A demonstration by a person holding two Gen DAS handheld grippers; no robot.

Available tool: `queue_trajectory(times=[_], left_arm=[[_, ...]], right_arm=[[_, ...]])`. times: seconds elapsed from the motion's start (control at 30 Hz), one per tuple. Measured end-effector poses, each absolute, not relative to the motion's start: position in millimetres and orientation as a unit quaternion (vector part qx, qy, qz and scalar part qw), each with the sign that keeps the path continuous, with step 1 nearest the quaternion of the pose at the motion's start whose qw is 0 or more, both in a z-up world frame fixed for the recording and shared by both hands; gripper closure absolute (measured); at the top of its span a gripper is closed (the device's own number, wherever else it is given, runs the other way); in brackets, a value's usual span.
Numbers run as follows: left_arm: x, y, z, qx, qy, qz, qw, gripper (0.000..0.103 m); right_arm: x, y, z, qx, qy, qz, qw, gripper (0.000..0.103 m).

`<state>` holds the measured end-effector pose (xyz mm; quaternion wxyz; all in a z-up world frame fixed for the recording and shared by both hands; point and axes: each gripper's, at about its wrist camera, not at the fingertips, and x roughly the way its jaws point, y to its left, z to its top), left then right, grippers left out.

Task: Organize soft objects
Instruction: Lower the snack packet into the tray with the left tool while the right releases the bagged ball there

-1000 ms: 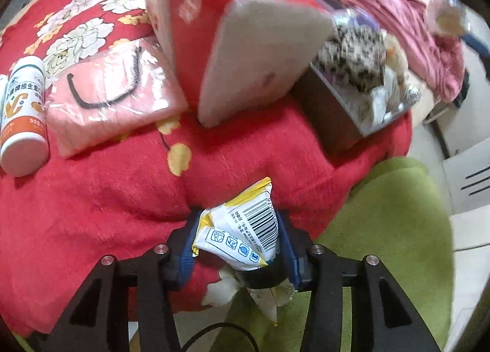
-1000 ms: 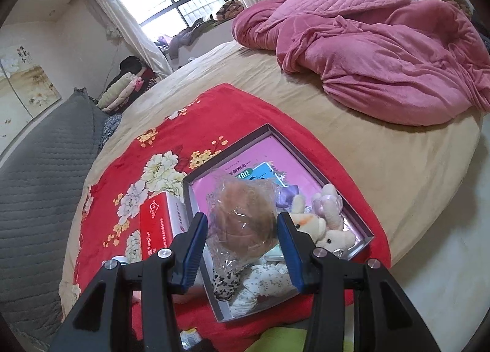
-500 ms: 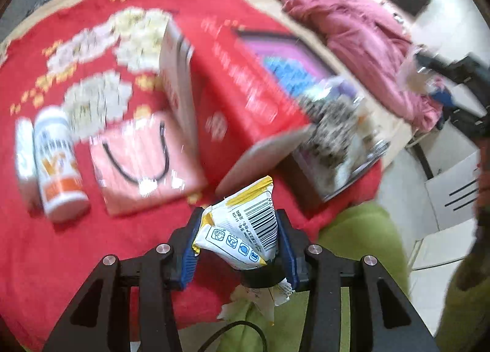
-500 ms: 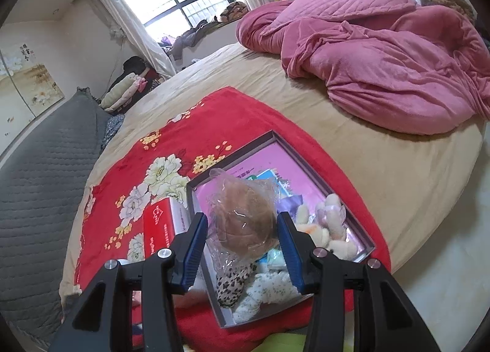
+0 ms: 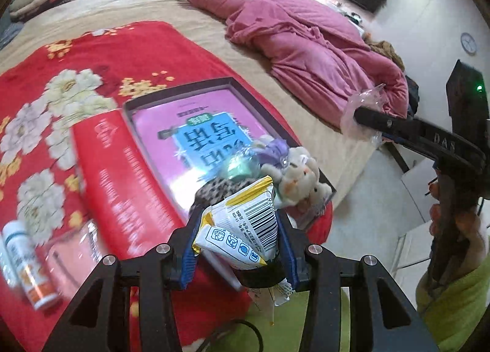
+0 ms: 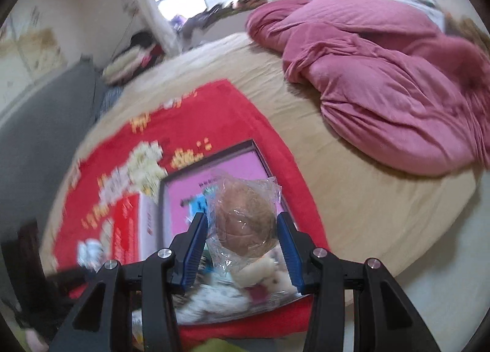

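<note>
My left gripper (image 5: 237, 238) is shut on a yellow-and-white snack packet (image 5: 242, 226), held above the near edge of the red floral cloth (image 5: 101, 55). My right gripper (image 6: 245, 235) is shut on a brown round bun in a clear bag (image 6: 245, 223), held above the grey box lid (image 6: 214, 159). The lid (image 5: 183, 88) has a pink printed floor and holds a plush bunny (image 5: 301, 174), a leopard-print soft toy (image 5: 220, 188) and a shiny wrapped item (image 5: 242, 165). The right gripper's side shows in the left wrist view (image 5: 398, 128).
A red tissue box (image 5: 116, 168) lies left of the lid. A pink packet (image 5: 73, 257) and a white bottle (image 5: 27, 260) lie at the lower left. A crumpled pink blanket (image 5: 300, 46) lies on the beige bed. Green fabric (image 5: 453, 300) is at the bottom right.
My left gripper has risen and swung right with the snack packet, so the lid now lies ahead. My right gripper has moved fast with the bagged bun; its view is blurred.
</note>
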<state>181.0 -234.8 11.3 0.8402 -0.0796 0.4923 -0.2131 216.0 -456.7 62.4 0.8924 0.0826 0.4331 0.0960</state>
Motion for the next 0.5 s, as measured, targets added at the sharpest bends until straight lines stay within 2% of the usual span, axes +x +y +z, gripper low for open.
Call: queue_trajectory(times=[0.23, 0.5], left_arm=[[223.7, -255.7, -11.3, -0.072, 0.508, -0.191, 0.837, 0.056], [253.1, -263.1, -37.3, -0.068, 0.526, -0.163, 0.832, 0.056]], right_arm=[[248.0, -445.4, 18.8, 0.024, 0.499, 0.120, 0.858, 0.056], [260.9, -444.4, -16.8, 0.012, 0.528, 0.125, 0.840, 0.056]])
